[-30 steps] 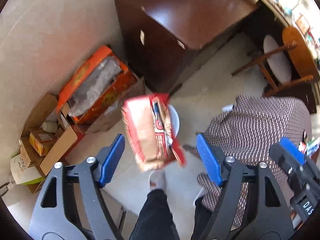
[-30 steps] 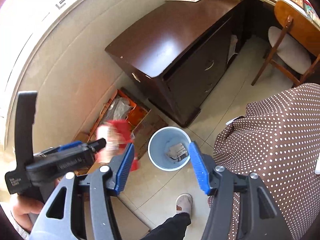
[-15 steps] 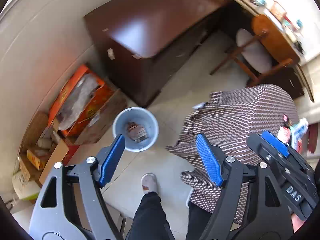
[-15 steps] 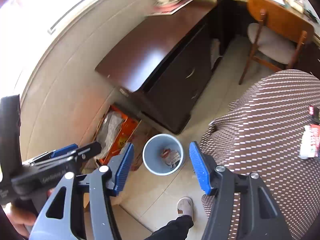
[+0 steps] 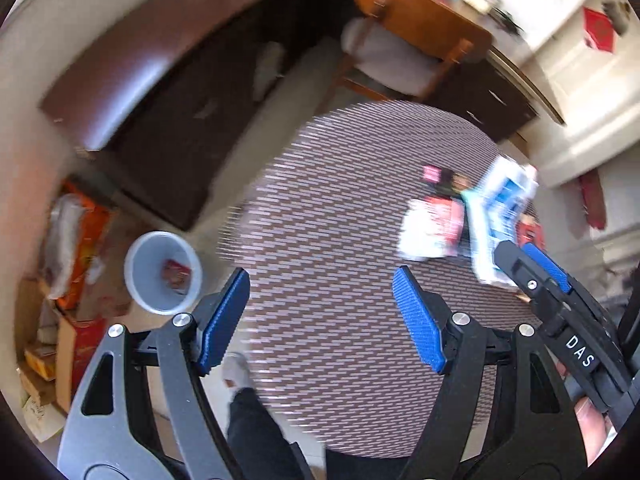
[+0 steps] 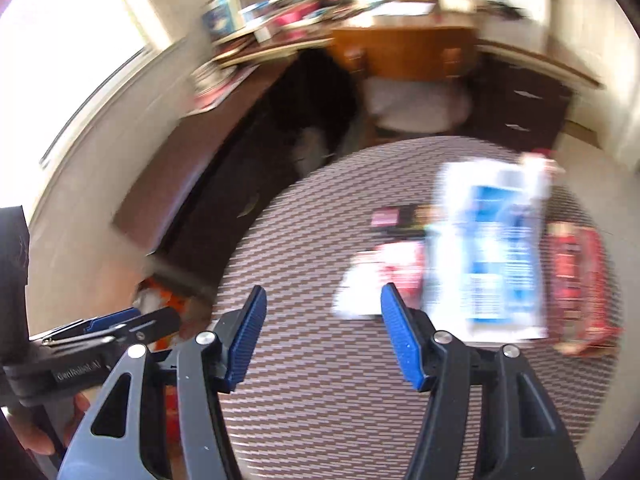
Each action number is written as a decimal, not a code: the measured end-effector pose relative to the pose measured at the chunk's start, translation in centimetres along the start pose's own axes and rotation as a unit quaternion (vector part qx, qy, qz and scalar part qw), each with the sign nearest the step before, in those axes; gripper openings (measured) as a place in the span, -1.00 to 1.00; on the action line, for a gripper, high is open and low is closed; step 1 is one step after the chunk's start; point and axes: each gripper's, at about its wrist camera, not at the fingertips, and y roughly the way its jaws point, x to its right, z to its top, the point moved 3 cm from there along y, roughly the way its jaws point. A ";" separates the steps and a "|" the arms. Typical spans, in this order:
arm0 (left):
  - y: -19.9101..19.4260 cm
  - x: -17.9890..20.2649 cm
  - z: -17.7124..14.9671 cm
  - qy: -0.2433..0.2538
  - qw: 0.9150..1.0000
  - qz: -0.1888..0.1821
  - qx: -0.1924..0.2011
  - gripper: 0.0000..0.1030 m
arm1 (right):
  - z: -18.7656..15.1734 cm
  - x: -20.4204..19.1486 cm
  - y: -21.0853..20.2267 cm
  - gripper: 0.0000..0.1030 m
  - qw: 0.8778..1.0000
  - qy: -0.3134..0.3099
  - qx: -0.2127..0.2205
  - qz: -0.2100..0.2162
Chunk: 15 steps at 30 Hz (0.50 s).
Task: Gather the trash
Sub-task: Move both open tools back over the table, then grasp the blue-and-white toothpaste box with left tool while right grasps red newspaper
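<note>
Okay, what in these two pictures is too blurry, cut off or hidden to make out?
- Print on the blue and white package: right wrist view, motion blur.
- Contents of the round grey bin: left wrist view, one red item visible, otherwise too small and blurred.
- Clutter on the wooden desk: right wrist view, blurred.
- Red packet on the dotted brown tablecloth: smeared.

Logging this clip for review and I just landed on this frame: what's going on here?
A person is collecting trash with handheld tongs in each hand. Both the left tongs and right tongs are open and empty, above a round table with a patterned cloth. On the floor beside it, the pale blue bin already holds a red wrapper. More wrappers lie on the table, including a blue and white package and a red and white packet. The frames are motion-blurred.
</note>
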 end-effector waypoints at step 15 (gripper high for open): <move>9.5 17.6 -2.3 0.031 0.996 -0.047 -0.068 0.43 | -8.5 26.1 -1.7 0.30 0.950 0.298 -0.058 -0.071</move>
